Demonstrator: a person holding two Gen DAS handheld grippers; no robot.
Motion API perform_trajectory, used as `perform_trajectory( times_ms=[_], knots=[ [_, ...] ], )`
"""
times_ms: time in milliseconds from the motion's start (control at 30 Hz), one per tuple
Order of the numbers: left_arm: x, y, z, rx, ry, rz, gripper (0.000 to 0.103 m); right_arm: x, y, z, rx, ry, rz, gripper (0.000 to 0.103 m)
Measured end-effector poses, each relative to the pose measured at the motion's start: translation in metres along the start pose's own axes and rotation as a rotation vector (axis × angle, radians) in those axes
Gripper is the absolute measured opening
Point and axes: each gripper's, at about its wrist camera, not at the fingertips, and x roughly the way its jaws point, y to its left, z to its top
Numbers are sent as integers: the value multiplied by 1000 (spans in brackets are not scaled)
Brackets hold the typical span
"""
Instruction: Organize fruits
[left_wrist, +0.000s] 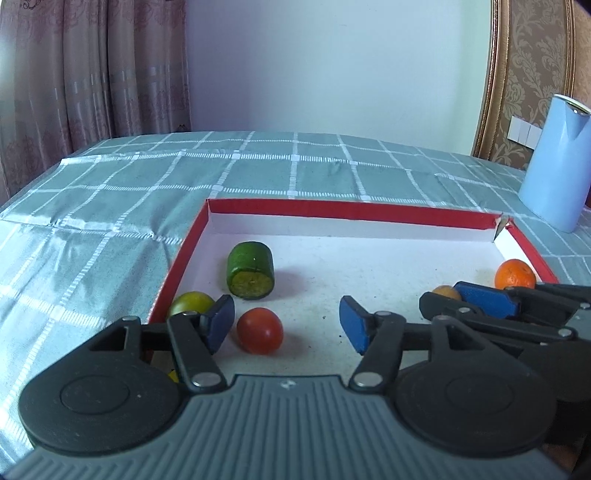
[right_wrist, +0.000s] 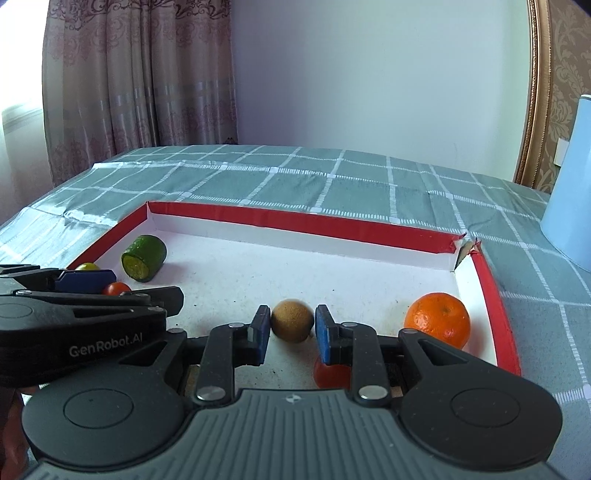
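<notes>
A shallow red-rimmed box with a white floor holds the fruits. In the left wrist view my left gripper is open, with a red tomato just inside its left finger. A cut green fruit piece and a yellow-green fruit lie at the left. In the right wrist view my right gripper is open around a small brown fruit; the pads stand close to its sides, touching or not I cannot tell. An orange lies at the right. A red fruit lies under the right finger.
A pale blue jug stands on the checked green tablecloth to the right of the box. The box's far right corner is torn. Curtains hang behind at the left and a white wall is at the back.
</notes>
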Motion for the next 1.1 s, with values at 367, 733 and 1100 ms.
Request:
perform_trajectory(
  times_ms=[367, 733, 1100],
  knots=[
    [-3, 2, -2, -7, 0, -39, 73, -6, -10, -3, 60, -16, 7, 25],
    [-19, 8, -9, -24, -14, -93, 79, -25, -14, -11, 66, -71, -45, 56],
    [-47, 6, -22, -11, -91, -98, 99, -48, -23, -16, 128, -127, -59, 72]
  ],
)
